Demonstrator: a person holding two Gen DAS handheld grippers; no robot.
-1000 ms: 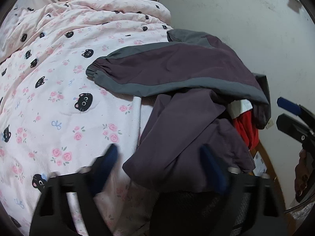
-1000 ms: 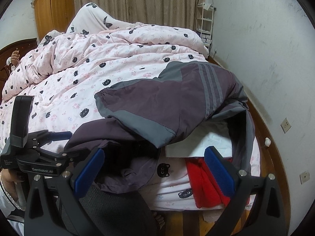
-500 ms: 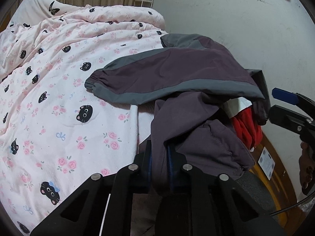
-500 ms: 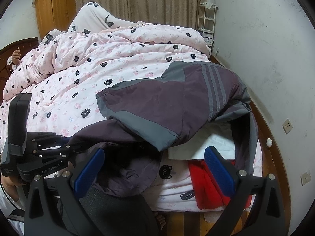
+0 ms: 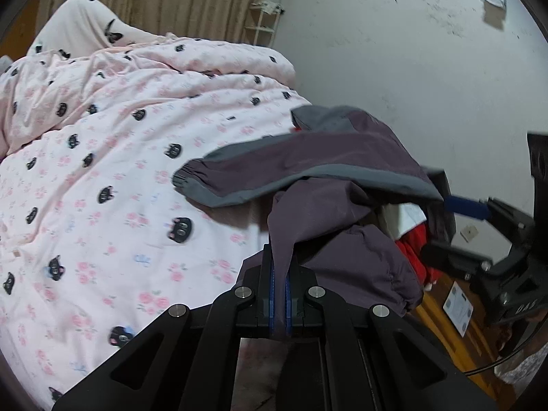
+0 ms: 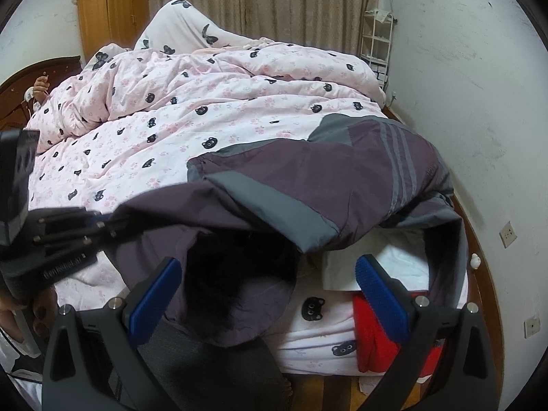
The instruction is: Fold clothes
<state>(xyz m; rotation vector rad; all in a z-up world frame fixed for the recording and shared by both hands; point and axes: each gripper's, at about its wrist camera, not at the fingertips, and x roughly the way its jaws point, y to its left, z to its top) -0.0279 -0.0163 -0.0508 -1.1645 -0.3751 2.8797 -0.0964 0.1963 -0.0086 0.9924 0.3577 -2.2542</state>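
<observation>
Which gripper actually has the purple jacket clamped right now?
The left gripper: its blue pads are shut on a fold of the purple jacket. The right gripper is open, holding nothing.

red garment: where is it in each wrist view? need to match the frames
Left wrist: red garment at right of centre, mostly hidden behind the purple jacket.
Right wrist: red garment at lower right, hanging off the bed edge, partly behind the right gripper finger.
Shared landmark: the jacket's grey-banded sleeve.

Item count, bed scene

Claws: two, left claw (image 5: 280, 294) and right claw (image 6: 269, 291). Purple-grey jacket (image 6: 335, 185): one. Red garment (image 6: 370, 335): one. Pink cat-print duvet (image 6: 222, 102): one. Wooden wardrobe (image 6: 109, 10): one. White wire shelf (image 6: 375, 44): one.
</observation>
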